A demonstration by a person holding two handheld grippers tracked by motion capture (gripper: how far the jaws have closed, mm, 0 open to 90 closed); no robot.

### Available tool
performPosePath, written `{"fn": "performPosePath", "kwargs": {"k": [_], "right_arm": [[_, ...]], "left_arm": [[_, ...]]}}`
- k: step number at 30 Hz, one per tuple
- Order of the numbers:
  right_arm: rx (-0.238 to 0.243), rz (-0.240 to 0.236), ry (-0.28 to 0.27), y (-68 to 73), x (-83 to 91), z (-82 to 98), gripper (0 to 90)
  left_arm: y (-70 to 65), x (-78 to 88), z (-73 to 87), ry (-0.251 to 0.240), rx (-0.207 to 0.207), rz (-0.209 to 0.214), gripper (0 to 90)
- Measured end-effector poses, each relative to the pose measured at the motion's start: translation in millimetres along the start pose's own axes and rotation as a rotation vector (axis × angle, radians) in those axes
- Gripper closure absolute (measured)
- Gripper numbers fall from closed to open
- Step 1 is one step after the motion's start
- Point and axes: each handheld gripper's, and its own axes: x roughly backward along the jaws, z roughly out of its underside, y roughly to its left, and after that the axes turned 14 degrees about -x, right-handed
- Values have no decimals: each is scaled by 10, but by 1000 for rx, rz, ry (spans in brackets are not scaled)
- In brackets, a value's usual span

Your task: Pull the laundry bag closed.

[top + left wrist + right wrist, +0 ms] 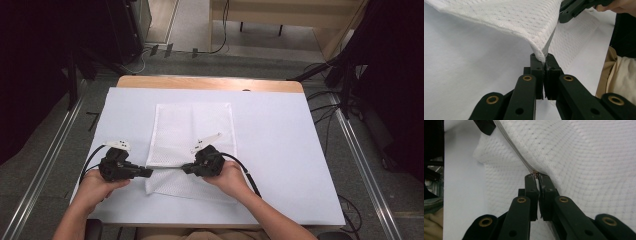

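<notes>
Pinching the near edge of a white mesh cloth (192, 135), we hold it with both grippers above the white surface (280, 150). The left gripper (148, 172) has its fingers (537, 72) clamped together on one corner of the cloth; the right gripper (186, 169) has its fingers (532, 187) clamped on the same edge farther along. The cloth lies flat at the middle of the surface, with its near part lifted and pulled taut between the two grips.

Risk, as we judge it: each grip takes only a thin margin of fabric, so any further outward pull may draw the edge free of one pair of fingers. An uneven lift would also skew the fold we appear to be starting, and the loose near flap could drag and bunch on the surface.

The high view gives the whole layout: cloth outline, both hands, and the fold lines already in the fabric. The left gripper view shows the corner doubled over at the fingertips and the cloth sagging away from it. The right gripper view shows the stretched hem (516, 152) running to the other gripper.
</notes>
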Motion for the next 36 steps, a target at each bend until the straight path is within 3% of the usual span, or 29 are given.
{"fn": "performPosePath", "kwargs": {"k": [15, 36], "right_arm": [[-30, 11, 9, -93, 67, 83, 884], [-35, 33, 13, -180, 183, 183, 884]], "left_arm": [[5, -2, 5, 15, 0, 0, 885], [17, 10, 17, 14, 8, -2, 884]]}}
